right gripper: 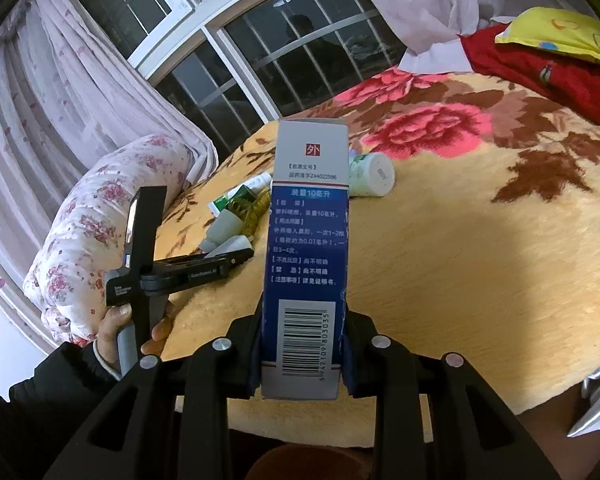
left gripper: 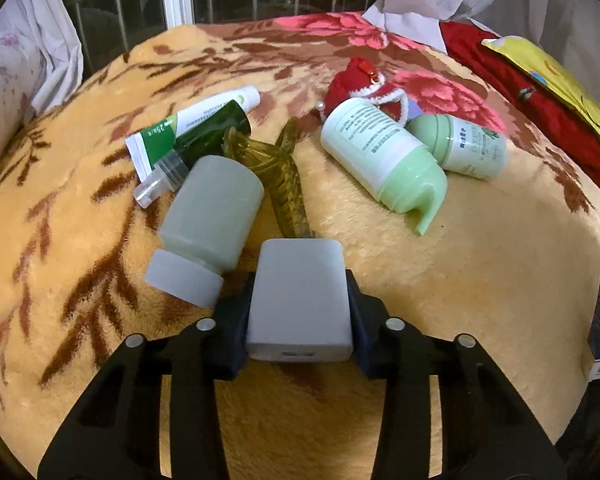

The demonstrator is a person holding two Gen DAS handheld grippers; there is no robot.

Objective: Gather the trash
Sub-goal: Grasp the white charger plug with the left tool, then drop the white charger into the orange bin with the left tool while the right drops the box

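We hold two pieces of trash above the bed [left gripper: 480, 280], which is covered by a plush floral blanket. The left tongs [left gripper: 300, 312] are clamped on a small white rectangular block [left gripper: 300, 300], gripped across its narrow sides; we judge it light, rigid and smooth, so a slip under a loose grip is possible. The right tongs [right gripper: 303, 354] are narrow and pinch a blue-and-white carton [right gripper: 306, 240] at its barcode end; we judge it light and crushable, so we keep pressure on the edges near the closed end. Just beyond the block lie a white capped bottle [left gripper: 206, 228], an amber ribbed piece [left gripper: 280, 176], a green-and-white tube [left gripper: 196, 120] and two pale green bottles [left gripper: 384, 152]. The round bottles may roll on the soft blanket; we take them across the body.
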